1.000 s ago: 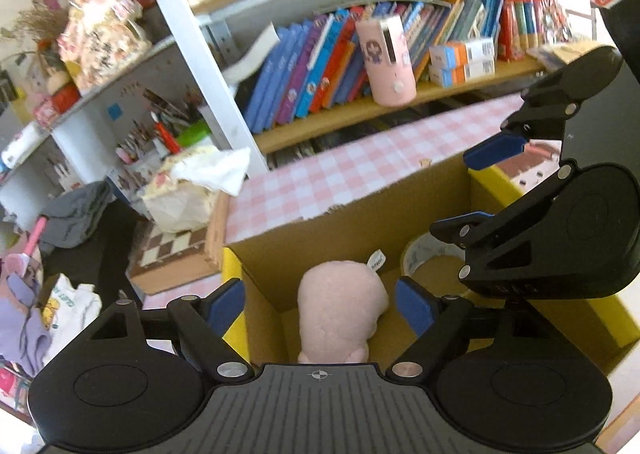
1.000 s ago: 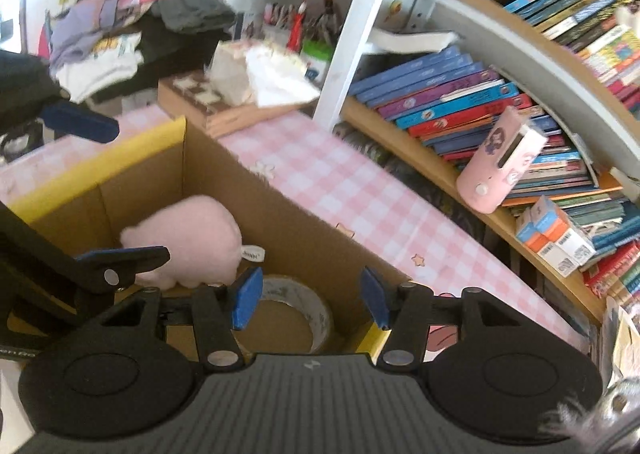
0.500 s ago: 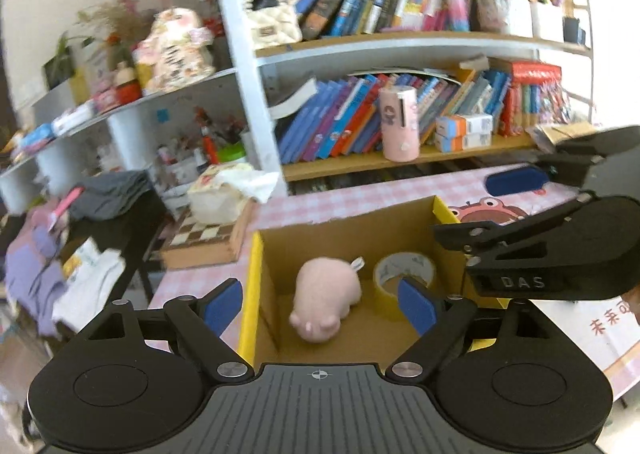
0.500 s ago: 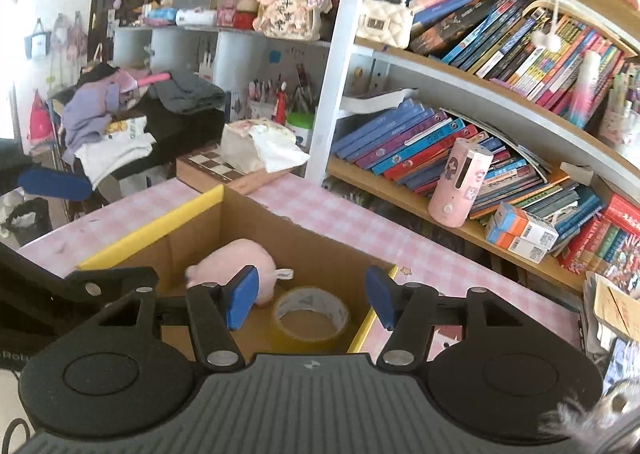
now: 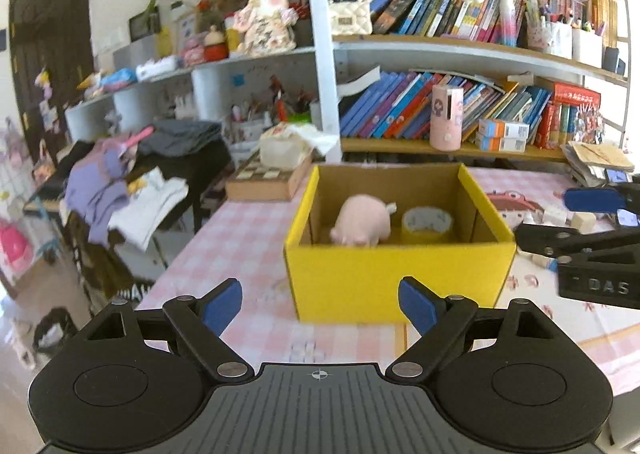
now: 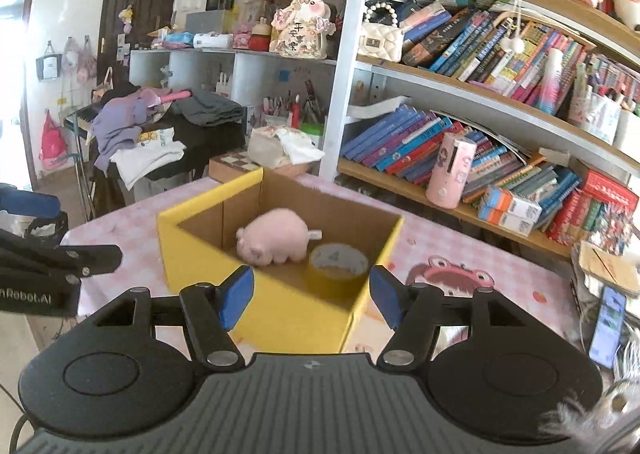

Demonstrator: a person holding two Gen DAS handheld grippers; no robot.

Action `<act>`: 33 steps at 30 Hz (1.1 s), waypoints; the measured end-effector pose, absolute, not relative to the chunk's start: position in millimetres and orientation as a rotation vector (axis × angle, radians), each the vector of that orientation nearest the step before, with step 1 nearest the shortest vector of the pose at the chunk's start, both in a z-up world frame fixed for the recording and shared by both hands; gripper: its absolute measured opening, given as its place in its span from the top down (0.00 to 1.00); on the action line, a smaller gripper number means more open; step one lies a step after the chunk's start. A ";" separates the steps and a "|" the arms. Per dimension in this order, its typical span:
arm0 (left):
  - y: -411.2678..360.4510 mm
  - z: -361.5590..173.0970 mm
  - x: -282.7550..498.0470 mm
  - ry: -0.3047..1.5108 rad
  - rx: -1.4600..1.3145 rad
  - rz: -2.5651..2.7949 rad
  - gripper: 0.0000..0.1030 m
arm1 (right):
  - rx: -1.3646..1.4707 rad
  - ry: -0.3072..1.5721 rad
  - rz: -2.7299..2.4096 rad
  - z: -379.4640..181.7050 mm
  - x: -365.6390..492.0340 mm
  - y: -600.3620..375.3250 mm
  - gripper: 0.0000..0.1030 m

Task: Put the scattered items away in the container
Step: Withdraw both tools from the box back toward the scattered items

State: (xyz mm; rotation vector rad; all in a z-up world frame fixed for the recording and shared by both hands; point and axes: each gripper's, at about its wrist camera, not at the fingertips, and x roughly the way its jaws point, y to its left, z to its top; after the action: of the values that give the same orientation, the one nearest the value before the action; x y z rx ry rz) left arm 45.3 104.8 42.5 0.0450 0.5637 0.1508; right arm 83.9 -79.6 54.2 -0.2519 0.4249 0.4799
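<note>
Cluttered home study: bookshelves (image 6: 480, 102), clothes (image 6: 136, 134)

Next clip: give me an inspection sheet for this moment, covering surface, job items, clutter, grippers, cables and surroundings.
Surface: pink checked tablecloth, partly bare.
Job's things: yellow cardboard box holds a pink plush pig and a tape roll, side by side.
Clutter: small white blocks lie on the table right of the box; phone near the edge.
Grippers: left gripper and right gripper both empty, jaws open.
Cables: nothing seen.
Surroundings: bookshelf, clothes pile.
</note>
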 end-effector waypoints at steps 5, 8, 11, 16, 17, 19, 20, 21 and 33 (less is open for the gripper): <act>97.6 35.1 15.2 0.579 0.037 0.152 0.15 | -0.212 0.452 0.439 39.8 55.1 -94.4 0.38; 91.4 31.5 2.7 0.587 0.051 0.143 0.15 | -0.202 0.471 0.400 30.3 39.2 -99.1 0.35; 83.5 25.1 -8.3 0.596 0.054 0.138 0.13 | -0.193 0.506 0.346 19.1 24.4 -102.5 0.30; 67.9 11.4 -16.1 0.650 0.057 0.082 0.11 | -0.195 0.597 0.322 5.4 12.1 -107.4 0.26; 64.9 10.2 -15.9 0.655 0.065 0.070 0.11 | -0.192 0.601 0.314 4.7 9.8 -110.0 0.23; 61.1 8.4 -16.3 0.660 0.067 0.050 0.11 | -0.184 0.612 0.301 3.0 5.8 -116.1 0.20; 59.4 7.3 -15.5 0.666 0.063 0.039 0.10 | -0.182 0.620 0.295 2.1 3.9 -118.9 0.18; 57.9 5.8 -14.4 0.675 0.058 0.030 0.10 | -0.179 0.630 0.287 1.4 2.5 -121.8 0.17; 22.0 -6.0 -2.7 0.724 0.097 -0.117 0.10 | -0.171 0.704 0.185 -3.3 -0.7 -156.0 0.09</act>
State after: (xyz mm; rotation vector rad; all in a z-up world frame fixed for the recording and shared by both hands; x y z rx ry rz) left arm -2.7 22.0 -6.0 0.0972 0.7239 -0.1167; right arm -0.7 -156.0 -3.3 -0.1713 0.7041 0.1847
